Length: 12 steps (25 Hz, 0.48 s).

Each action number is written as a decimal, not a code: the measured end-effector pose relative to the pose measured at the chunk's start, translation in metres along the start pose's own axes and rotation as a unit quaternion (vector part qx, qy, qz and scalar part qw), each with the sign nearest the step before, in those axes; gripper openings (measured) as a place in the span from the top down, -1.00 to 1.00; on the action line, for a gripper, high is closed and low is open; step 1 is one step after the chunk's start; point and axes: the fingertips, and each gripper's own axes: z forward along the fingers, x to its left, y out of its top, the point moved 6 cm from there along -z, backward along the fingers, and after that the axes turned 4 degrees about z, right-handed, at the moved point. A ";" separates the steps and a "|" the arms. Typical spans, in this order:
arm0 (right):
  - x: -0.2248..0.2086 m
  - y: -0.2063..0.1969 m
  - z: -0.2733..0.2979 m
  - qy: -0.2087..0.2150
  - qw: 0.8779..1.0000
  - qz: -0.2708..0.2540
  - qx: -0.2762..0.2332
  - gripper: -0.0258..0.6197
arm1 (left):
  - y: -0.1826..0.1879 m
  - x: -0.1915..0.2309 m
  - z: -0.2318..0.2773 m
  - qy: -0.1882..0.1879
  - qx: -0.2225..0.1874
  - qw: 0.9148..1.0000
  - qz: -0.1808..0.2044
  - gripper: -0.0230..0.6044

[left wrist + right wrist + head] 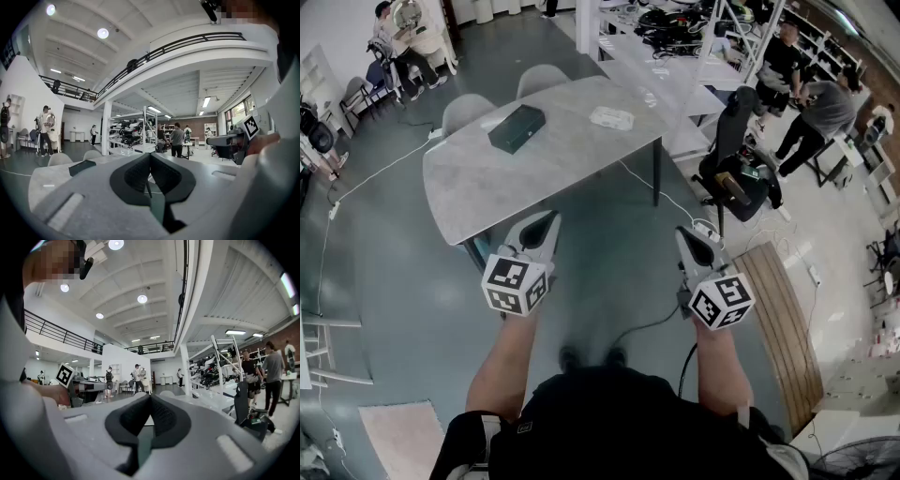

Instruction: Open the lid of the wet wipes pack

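Note:
A white wet wipes pack (611, 117) lies flat near the far right edge of the grey table (487, 187). A dark green flat box (517, 127) lies to its left, and it also shows in the left gripper view as the dark box (82, 167). Both grippers are held in the air over the floor, well short of the table, pointing level toward it. My left gripper (547, 223) has its jaws shut with nothing between them (149, 157). My right gripper (685, 236) is shut and empty too (150, 399). Neither touches the pack.
Two grey chairs (469, 111) stand behind the table. A black office chair (736, 159) and a wooden board (783, 319) are on the right, with a cable (652, 187) across the floor. Several people stand at the room's edges near white benches (666, 66).

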 end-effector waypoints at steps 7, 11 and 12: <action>-0.006 -0.001 -0.001 0.008 1.000 -0.001 -0.004 0.92 | -0.004 -0.012 0.005 -0.005 0.006 1.000 0.003 0.90; -0.010 -0.003 -0.007 0.013 1.000 0.005 -0.007 0.92 | -0.004 -0.022 0.003 -0.001 0.007 1.000 -0.001 0.89; -0.012 -0.003 -0.009 0.013 1.000 0.007 -0.007 0.92 | -0.004 -0.024 0.003 0.000 0.007 1.000 -0.002 0.90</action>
